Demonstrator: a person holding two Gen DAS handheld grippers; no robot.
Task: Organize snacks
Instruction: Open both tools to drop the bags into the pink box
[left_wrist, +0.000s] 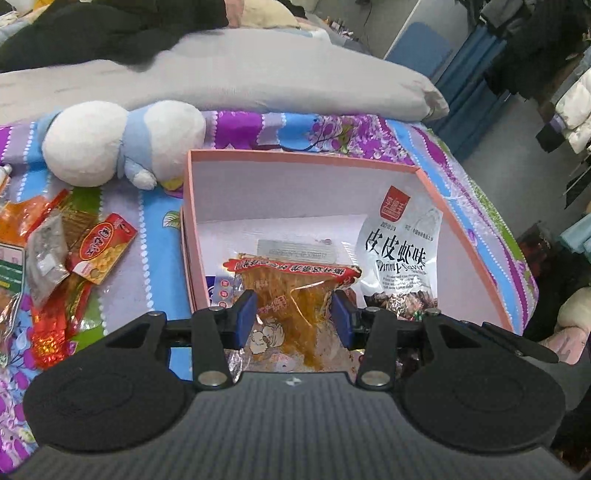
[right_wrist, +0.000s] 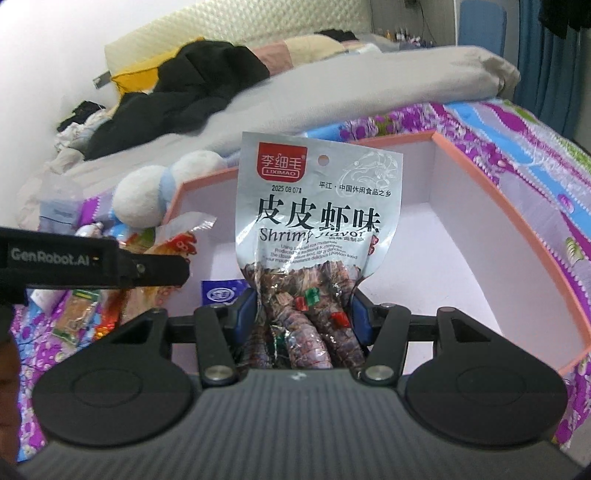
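A pink box (left_wrist: 295, 155) with a white inside lies open on the flowered bedsheet. My left gripper (left_wrist: 293, 317) is shut on an orange snack packet (left_wrist: 291, 291) with a red top seal, held over the box's near left part. My right gripper (right_wrist: 301, 314) is shut on the lower end of a silver shrimp-flavour packet (right_wrist: 317, 206), which stands upright over the box (right_wrist: 480, 158). The same silver packet (left_wrist: 400, 254) shows at the right in the left wrist view. On the box floor lie a small blue-and-white sachet (right_wrist: 221, 293) and a flat pale packet (left_wrist: 295, 251).
Several loose snack packets (left_wrist: 74, 258) lie on the sheet left of the box. A white and blue plush toy (left_wrist: 122, 147) sits behind them. A grey quilt (left_wrist: 258, 74) runs along the back. The bed's edge (left_wrist: 517, 258) drops off at the right.
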